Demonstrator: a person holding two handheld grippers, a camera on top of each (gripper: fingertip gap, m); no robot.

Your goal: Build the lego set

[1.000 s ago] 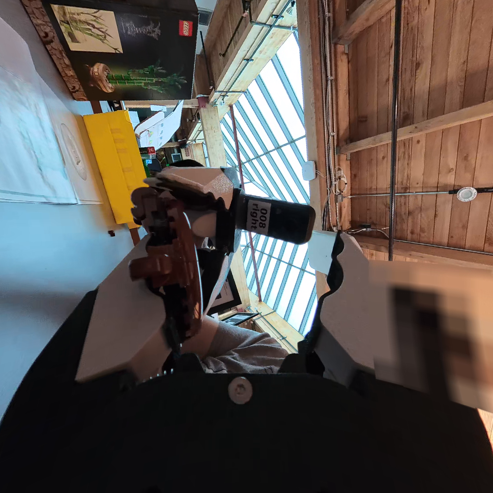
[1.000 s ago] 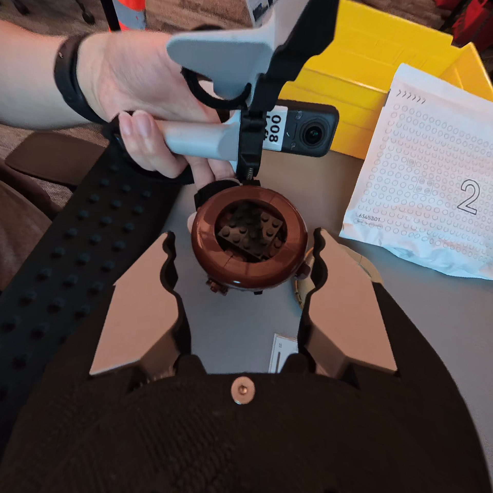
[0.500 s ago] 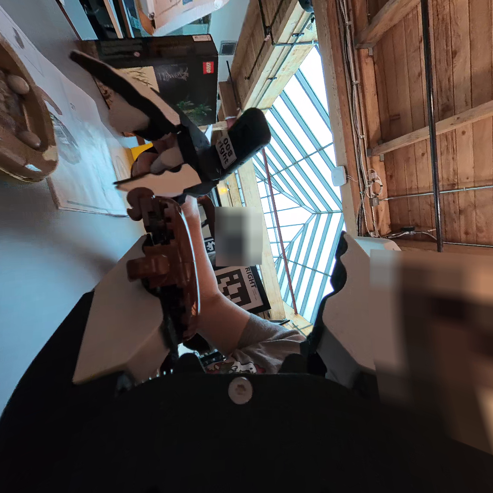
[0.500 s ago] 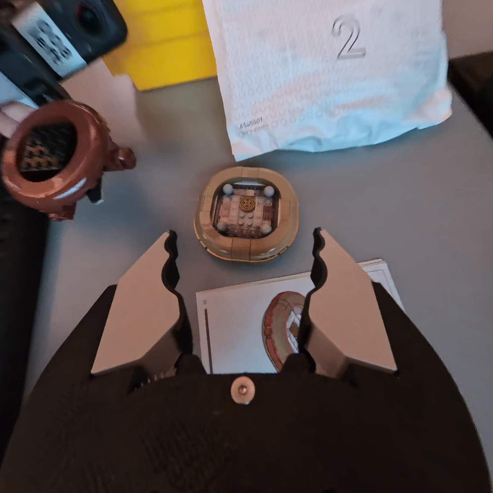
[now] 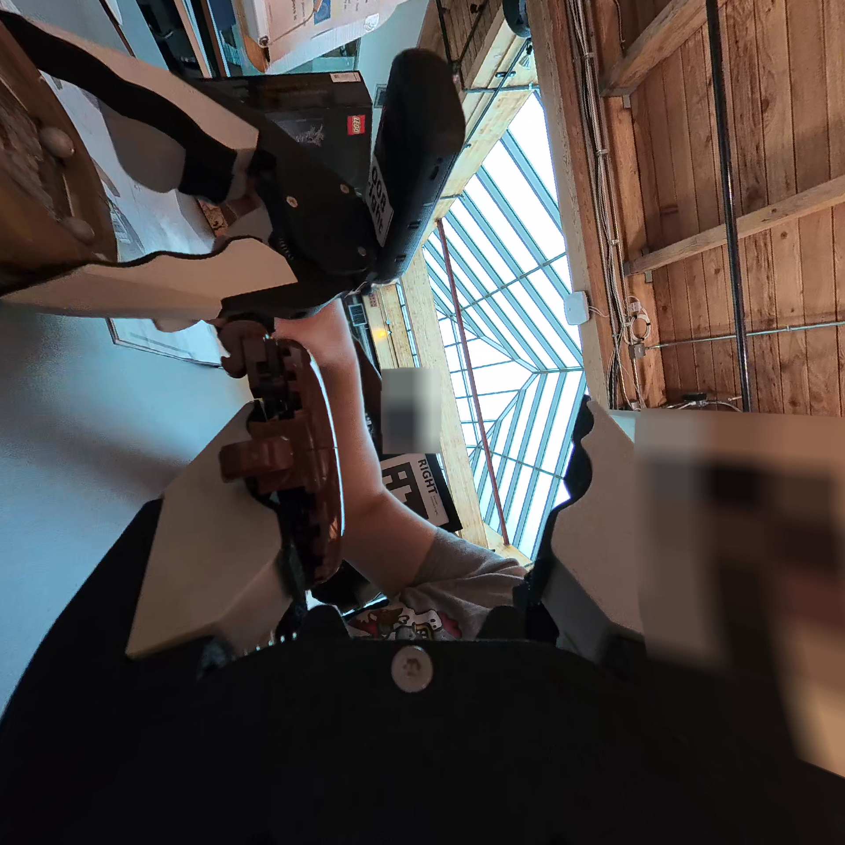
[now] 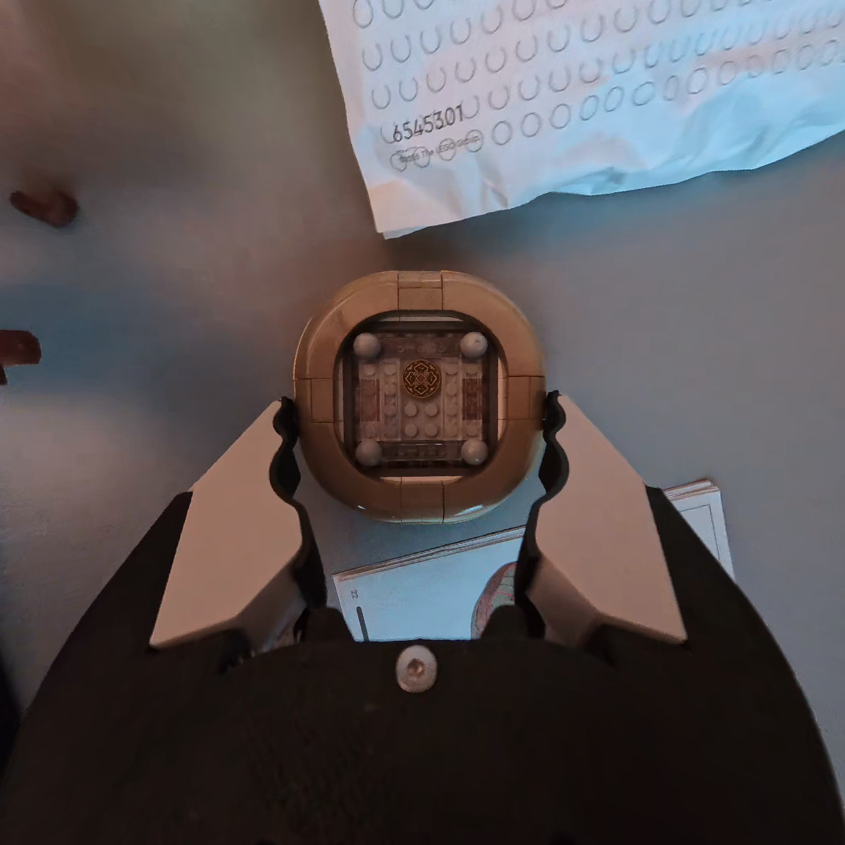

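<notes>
A round brown lego pot lies edge-on against the inner face of the left finger of my left gripper. The jaws stand wide apart and the right finger is clear of the pot. A tan rounded lego base with a studded square middle sits on the grey table. My right gripper is open and straddles the base, with a fingertip at each side of it. The left wrist view shows the right gripper's fingers around the base at the top left.
A white paper parts bag lies just beyond the base. An instruction booklet lies under my right gripper. Small brown pieces lie at the left edge. A dark lego box stands behind. A person's forearm crosses the left wrist view.
My right gripper left the brown pot, swung over to the tan base and came down around it. My left gripper kept the pot against its left finger and now sits close to the right gripper.
</notes>
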